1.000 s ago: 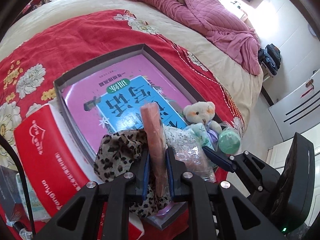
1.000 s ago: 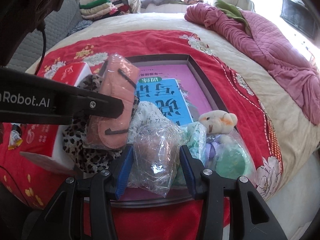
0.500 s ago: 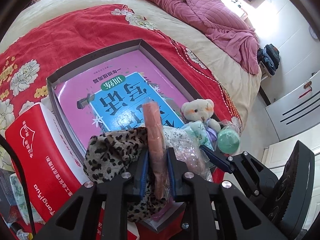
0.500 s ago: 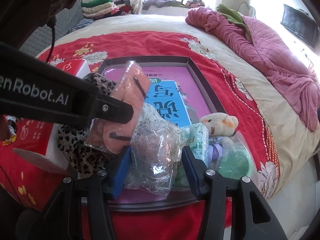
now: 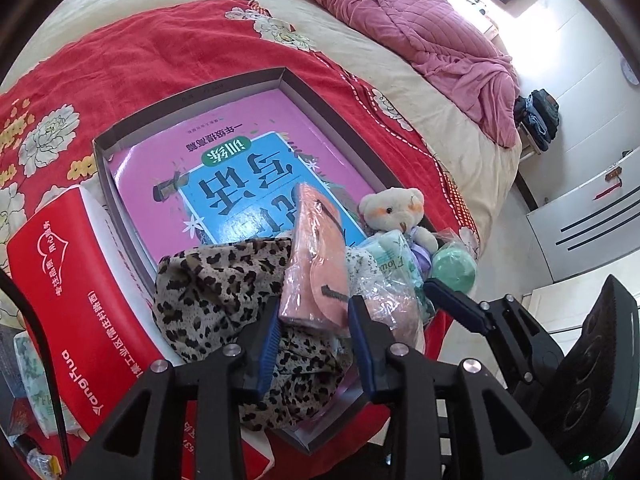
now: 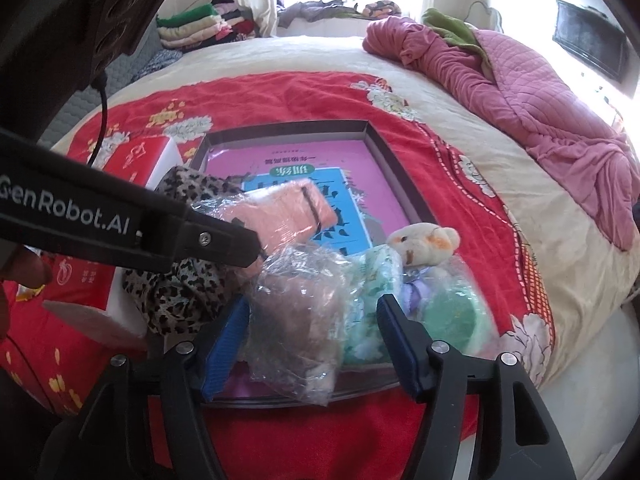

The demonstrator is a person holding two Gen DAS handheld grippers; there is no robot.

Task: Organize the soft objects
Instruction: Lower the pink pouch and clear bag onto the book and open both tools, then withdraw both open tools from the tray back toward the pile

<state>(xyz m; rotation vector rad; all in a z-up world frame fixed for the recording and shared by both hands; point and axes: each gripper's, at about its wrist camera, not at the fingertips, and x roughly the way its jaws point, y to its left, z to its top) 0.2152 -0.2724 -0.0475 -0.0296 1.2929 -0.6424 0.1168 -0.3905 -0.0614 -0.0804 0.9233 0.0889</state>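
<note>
A shallow dark box lies on the red bedspread with a pink and blue book in it. At its near end lie a leopard-print cloth, a pink pouch in plastic wrap, a clear plastic bag, a floral pack, a small white teddy bear and a green ball. My left gripper is open; the pink pouch lies loose between its fingers on the cloth. My right gripper is open around the clear bag.
A red and white tissue box stands left of the dark box. A pink quilt is bunched at the far side of the bed. The bed edge and a white cabinet are to the right. Folded clothes are stacked far left.
My left gripper has opened and let go of the pink pouch, which tipped from upright to lying flatter on the leopard cloth. My right gripper has opened a little wider around the clear bag.
</note>
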